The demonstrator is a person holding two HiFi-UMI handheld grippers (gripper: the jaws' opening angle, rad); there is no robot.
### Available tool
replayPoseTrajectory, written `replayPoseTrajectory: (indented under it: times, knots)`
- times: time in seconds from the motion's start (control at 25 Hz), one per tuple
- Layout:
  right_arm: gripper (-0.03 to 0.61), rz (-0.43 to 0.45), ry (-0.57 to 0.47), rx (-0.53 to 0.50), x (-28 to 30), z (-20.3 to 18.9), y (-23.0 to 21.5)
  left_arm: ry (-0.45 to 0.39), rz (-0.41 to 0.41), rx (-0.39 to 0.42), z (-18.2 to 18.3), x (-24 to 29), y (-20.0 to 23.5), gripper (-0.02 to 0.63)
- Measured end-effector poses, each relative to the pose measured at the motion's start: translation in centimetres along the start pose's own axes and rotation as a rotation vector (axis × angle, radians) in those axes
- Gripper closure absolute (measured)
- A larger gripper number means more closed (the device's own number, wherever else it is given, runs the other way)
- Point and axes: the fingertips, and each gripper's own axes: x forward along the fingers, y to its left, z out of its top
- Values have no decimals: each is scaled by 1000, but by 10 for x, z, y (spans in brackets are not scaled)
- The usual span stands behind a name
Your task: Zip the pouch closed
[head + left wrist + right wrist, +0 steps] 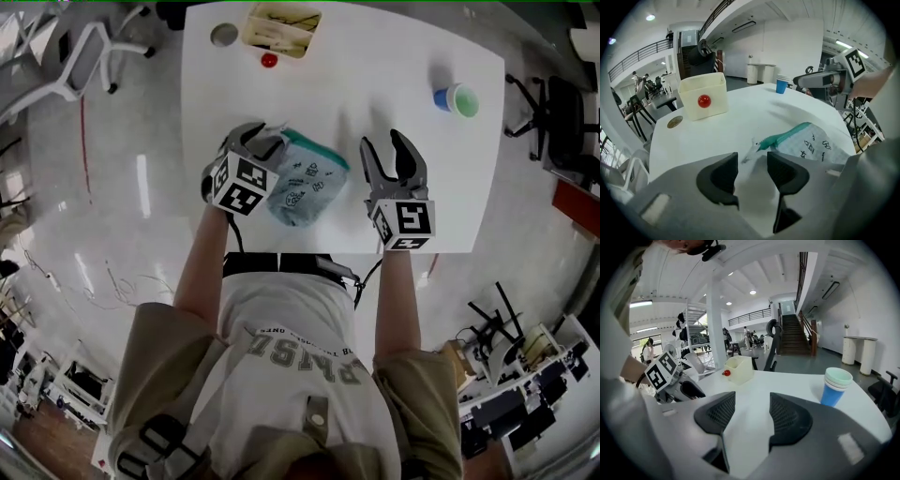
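A pale pouch [305, 186] with black print and a teal zipper band lies on the white table [412, 56], near its front edge. In the left gripper view the pouch [813, 143] is at the right, and its small white zipper pull [750, 153] sticks out just ahead of the jaws. My left gripper [266, 141] [752, 171] is open at the pouch's left end, the pull in front of the gap, not clamped. My right gripper [385, 152] [752, 416] is open and empty, to the right of the pouch and apart from it.
At the table's far edge stand a cream box [281, 26] [703, 96], a red ball [269, 60] in front of it and a round disc [224, 35]. Stacked blue and green cups [456, 99] [836, 385] sit at the far right. Chairs [75, 56] ring the table.
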Motion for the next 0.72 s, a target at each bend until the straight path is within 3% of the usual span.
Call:
replayPoseTrajectory:
  times: [0.2,0.52,0.72]
  knots:
    - [375,82,21,-63,22,4,9,4,-34,52,2,1,-3,443]
    - [374,210,62,-168,47,-5,32,4,-69,73,0,2,-11,498]
    - [374,331,120,-301,61,-10,58,7,-83,102,0,1,-17,552]
